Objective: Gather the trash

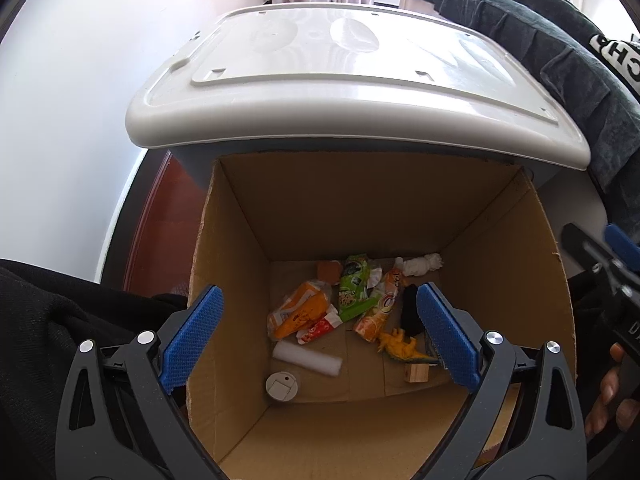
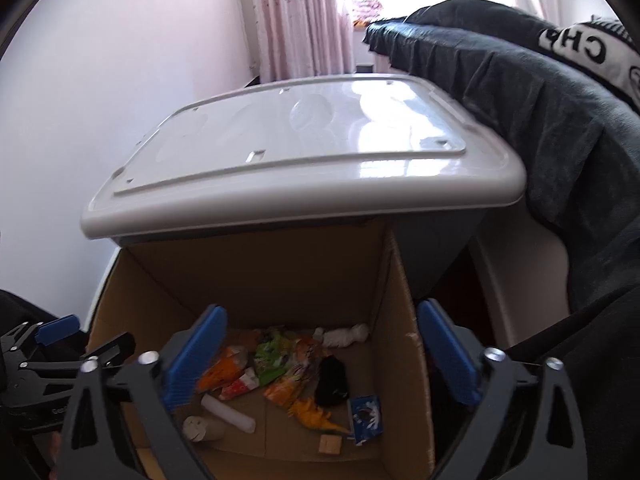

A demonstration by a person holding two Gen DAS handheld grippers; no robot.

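An open cardboard box holds trash: orange and green snack wrappers, a white foam roll, a white round cap, a yellow toy dinosaur, a wooden block, a black piece and a white crumpled tissue. My left gripper is open and empty above the box. My right gripper is open and empty above the same box; below it lie the wrappers, the dinosaur and a blue packet.
A grey plastic bin with a white lid stands right behind the box, also in the right wrist view. Dark clothing hangs at the right. A white wall is at the left, a curtain behind.
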